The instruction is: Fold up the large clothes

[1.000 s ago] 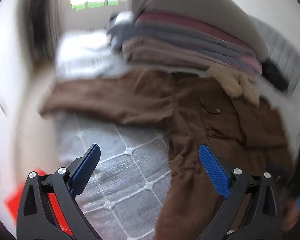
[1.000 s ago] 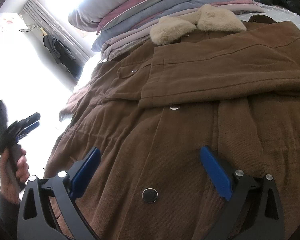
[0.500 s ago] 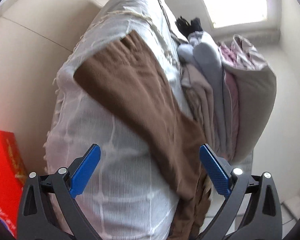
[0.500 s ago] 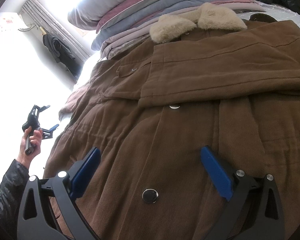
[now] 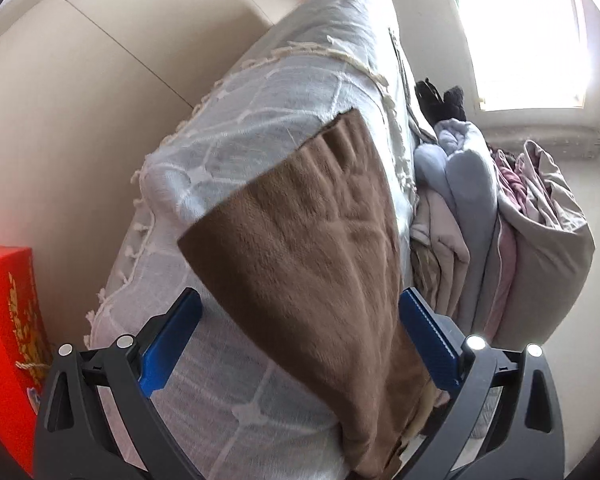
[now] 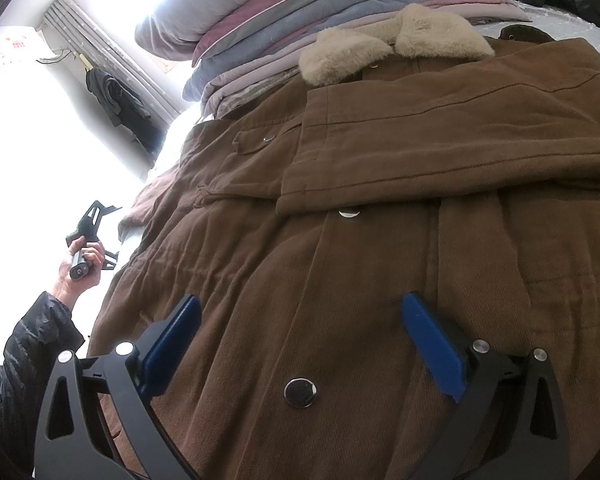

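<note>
A large brown coat (image 6: 380,248) with a cream fur collar (image 6: 396,44) lies spread front-up on the bed, one sleeve (image 6: 452,152) folded across its chest. My right gripper (image 6: 300,332) hovers open just above the coat's lower front, near a metal snap (image 6: 300,393). The other brown sleeve (image 5: 312,248) stretches out over the grey bedspread (image 5: 260,112) toward the bed's edge. My left gripper (image 5: 298,328) is open and rolled sideways, its fingers standing either side of that sleeve, apart from it. In the right wrist view a hand holds the left gripper (image 6: 94,236) off the bed's left side.
A tall stack of folded quilts (image 6: 320,20) sits behind the collar, also seen as the quilt stack (image 5: 500,240) in the left wrist view. A red box (image 5: 4,340) stands beside the bed. Dark clothing (image 6: 120,108) hangs near the curtain and bright window (image 5: 532,28).
The left gripper swung out from over the bed, rolled sideways and moved in close to the outstretched sleeve. The right gripper stayed almost still over the coat front.
</note>
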The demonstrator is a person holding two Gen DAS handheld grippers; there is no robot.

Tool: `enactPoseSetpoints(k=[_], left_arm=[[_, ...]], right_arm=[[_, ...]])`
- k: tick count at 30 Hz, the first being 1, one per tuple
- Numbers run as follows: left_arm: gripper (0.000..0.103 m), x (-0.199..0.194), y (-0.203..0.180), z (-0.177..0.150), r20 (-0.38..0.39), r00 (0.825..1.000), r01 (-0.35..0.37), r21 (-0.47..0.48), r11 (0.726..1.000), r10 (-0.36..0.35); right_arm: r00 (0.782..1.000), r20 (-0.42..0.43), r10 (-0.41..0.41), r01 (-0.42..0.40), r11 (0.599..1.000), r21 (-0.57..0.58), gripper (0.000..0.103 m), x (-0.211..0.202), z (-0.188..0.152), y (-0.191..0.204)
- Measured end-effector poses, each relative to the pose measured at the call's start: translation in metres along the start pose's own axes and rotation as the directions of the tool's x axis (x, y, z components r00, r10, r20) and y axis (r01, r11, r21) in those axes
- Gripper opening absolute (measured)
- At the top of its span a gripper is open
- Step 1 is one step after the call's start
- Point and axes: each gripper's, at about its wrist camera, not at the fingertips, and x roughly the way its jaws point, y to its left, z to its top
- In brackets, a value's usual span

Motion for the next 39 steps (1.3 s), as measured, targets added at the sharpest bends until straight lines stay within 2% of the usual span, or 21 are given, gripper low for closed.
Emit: enactPoseSetpoints(k=[1, 2, 3, 4, 6, 7, 11, 16, 19, 22, 25, 28, 30, 31, 33, 36, 39], left_arm=[[0.081, -0.001, -0.001, 0.001, 0.023, 1.000, -0.015, 0.005, 1.000, 0.015], [0.054, -0.002, -0.002, 0.001, 0.033, 0.999, -0.030, 0.020, 0.999, 0.030], [0.040, -0.001, -0.003, 0.001, 0.028, 0.998, -0.051, 0.030, 0.998, 0.050], [0.034, 0.000, -0.004, 0.001, 0.032, 0.998, -0.063, 0.043, 0.997, 0.062], [0.014, -0.002, -0.010, 0.000, 0.050, 0.996, -0.073, 0.094, 0.993, 0.068], [0.007, -0.006, -0.014, -0.002, 0.066, 0.997, -0.051, 0.116, 0.992, 0.043], [0.005, -0.021, -0.038, -0.008, 0.124, 0.992, -0.059, 0.193, 0.980, 0.035], [0.005, -0.048, -0.088, -0.022, 0.140, 0.987, 0.034, 0.288, 0.957, -0.078], [0.005, -0.064, -0.136, -0.046, 0.118, 0.980, 0.103, 0.376, 0.921, -0.158], [0.004, -0.074, -0.191, -0.079, 0.069, 0.972, 0.169, 0.465, 0.869, -0.226], [0.004, -0.077, -0.243, -0.128, 0.000, 0.962, 0.229, 0.546, 0.806, -0.273], [0.004, -0.069, -0.292, -0.194, -0.106, 0.945, 0.307, 0.616, 0.726, -0.310], [0.004, -0.060, -0.310, -0.236, -0.177, 0.932, 0.353, 0.643, 0.680, -0.316], [0.004, -0.050, -0.321, -0.266, -0.231, 0.922, 0.384, 0.659, 0.647, -0.311], [0.004, -0.032, -0.333, -0.311, -0.305, 0.907, 0.421, 0.680, 0.600, -0.290], [0.004, 0.011, -0.338, -0.394, -0.432, 0.874, 0.482, 0.704, 0.522, -0.225], [0.004, 0.061, -0.327, -0.466, -0.521, 0.846, 0.507, 0.720, 0.473, -0.114]], right_arm=[[1.000, 0.000, 0.000, 0.000, 1.000, 0.000, 0.097, 0.000, 0.000, 0.000], [1.000, 0.000, -0.001, 0.001, 1.000, 0.000, 0.097, 0.000, 0.000, 0.000], [1.000, 0.000, -0.001, 0.001, 1.000, -0.001, 0.097, 0.000, 0.000, 0.000], [1.000, 0.000, 0.000, 0.000, 1.000, -0.001, 0.097, 0.000, 0.000, 0.000], [1.000, 0.000, 0.000, 0.000, 1.000, 0.000, 0.097, 0.000, 0.000, 0.000], [1.000, 0.000, 0.000, 0.000, 1.000, 0.000, 0.097, 0.000, 0.000, 0.000], [1.000, -0.001, 0.000, 0.000, 1.000, 0.000, 0.097, -0.001, 0.001, 0.000], [1.000, -0.005, -0.001, 0.001, 1.000, 0.006, 0.097, 0.000, 0.000, 0.000], [1.000, -0.007, 0.009, -0.009, 1.000, 0.023, 0.097, -0.001, 0.001, -0.002], [0.999, -0.004, 0.041, -0.041, 0.997, 0.065, 0.097, -0.004, 0.004, -0.008], [0.995, 0.013, 0.098, -0.099, 0.986, 0.133, 0.097, -0.010, 0.008, -0.018], [0.990, 0.045, 0.135, -0.142, 0.968, 0.206, 0.097, -0.019, 0.012, -0.030], [0.987, 0.077, 0.142, -0.156, 0.958, 0.241, 0.097, -0.029, 0.015, -0.037], [0.985, 0.092, 0.143, -0.162, 0.955, 0.250, 0.097, -0.034, 0.016, -0.040], [0.979, 0.147, 0.138, -0.175, 0.944, 0.280, 0.097, -0.051, 0.022, -0.049], [0.955, 0.269, 0.123, -0.214, 0.916, 0.339, 0.097, -0.085, 0.026, -0.072], [0.929, 0.360, 0.089, -0.244, 0.877, 0.413, 0.097, -0.112, 0.024, -0.099]])
